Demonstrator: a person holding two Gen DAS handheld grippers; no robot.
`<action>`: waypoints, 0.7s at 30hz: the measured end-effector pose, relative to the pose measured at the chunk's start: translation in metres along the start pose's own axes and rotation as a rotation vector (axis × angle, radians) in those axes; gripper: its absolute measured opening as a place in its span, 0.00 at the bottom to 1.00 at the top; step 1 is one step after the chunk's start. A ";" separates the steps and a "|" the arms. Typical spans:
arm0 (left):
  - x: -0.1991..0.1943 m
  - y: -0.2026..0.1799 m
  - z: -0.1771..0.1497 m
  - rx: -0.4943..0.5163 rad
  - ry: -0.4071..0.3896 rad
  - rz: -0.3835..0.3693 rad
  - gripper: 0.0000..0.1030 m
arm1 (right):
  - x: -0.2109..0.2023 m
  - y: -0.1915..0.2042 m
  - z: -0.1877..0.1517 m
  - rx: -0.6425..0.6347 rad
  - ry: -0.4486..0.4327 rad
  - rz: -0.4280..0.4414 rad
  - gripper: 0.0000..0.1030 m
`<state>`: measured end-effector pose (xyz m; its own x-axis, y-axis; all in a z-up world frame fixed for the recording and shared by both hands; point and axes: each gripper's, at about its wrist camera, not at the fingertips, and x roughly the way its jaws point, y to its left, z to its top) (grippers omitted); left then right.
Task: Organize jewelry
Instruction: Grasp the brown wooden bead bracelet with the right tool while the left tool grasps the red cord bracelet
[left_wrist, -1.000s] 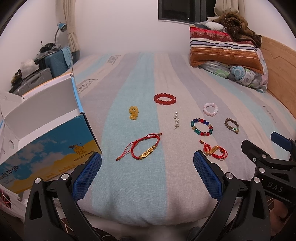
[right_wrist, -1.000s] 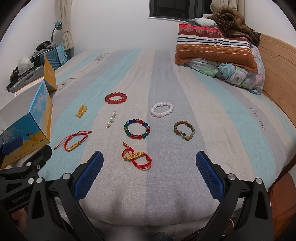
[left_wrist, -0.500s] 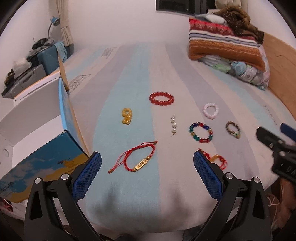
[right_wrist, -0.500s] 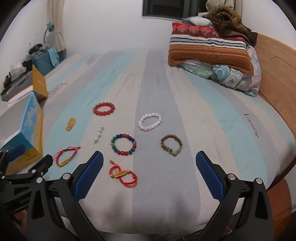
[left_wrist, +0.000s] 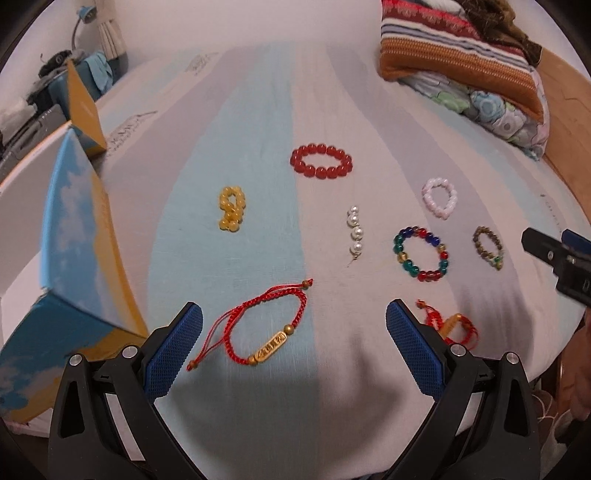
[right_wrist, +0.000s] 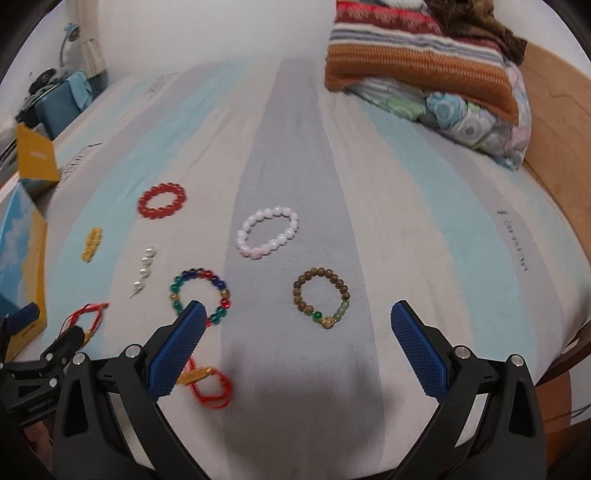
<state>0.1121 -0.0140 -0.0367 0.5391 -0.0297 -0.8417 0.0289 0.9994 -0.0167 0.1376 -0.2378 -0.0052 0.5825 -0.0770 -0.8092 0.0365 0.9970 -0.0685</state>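
Both grippers had come down and forward over the bed since the earlier frames; the jewelry sat larger and closer in each view.

Left gripper (left_wrist: 293, 343): jaws wide, nothing held. The red cord bracelet (left_wrist: 266, 328) with its gold tag lay on the sheet directly between the blue pads, touching neither. A second red cord bracelet (left_wrist: 448, 326) lay just outside the right-hand pad, partly hidden behind it. The open blue-and-yellow box (left_wrist: 74, 266) stood just outside the left-hand pad.

Beyond the left jaws, nearer to farther: pearl strand (left_wrist: 355, 232) and multicolour bead bracelet (left_wrist: 421, 253), yellow bead cluster (left_wrist: 231, 208), then red bead bracelet (left_wrist: 320, 161).

Right gripper (right_wrist: 295, 345): jaws wide, empty. The brown bead bracelet (right_wrist: 322, 302) with green beads lay just ahead of the gap, between the pad lines, untouched. The left-hand pad overlapped the multicolour bracelet's near edge in view; contact could not be told. The pink bead bracelet (right_wrist: 267, 236) lay farther ahead.

Farthest: stacked pillows (right_wrist: 417, 62) against the wooden headboard (right_wrist: 554, 122). All pieces lay well apart on the striped sheet (right_wrist: 406, 229).
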 end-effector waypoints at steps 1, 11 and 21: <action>0.005 0.000 0.001 0.002 0.009 0.000 0.94 | 0.005 -0.001 0.001 0.003 0.007 0.002 0.93; 0.040 -0.001 0.002 0.021 0.056 0.011 0.94 | 0.066 -0.012 0.003 0.008 0.107 0.005 0.85; 0.063 0.003 -0.003 0.023 0.108 0.005 0.84 | 0.098 -0.018 0.000 0.009 0.163 -0.001 0.71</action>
<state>0.1432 -0.0128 -0.0914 0.4458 -0.0218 -0.8949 0.0463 0.9989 -0.0012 0.1940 -0.2629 -0.0827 0.4434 -0.0776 -0.8930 0.0444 0.9969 -0.0646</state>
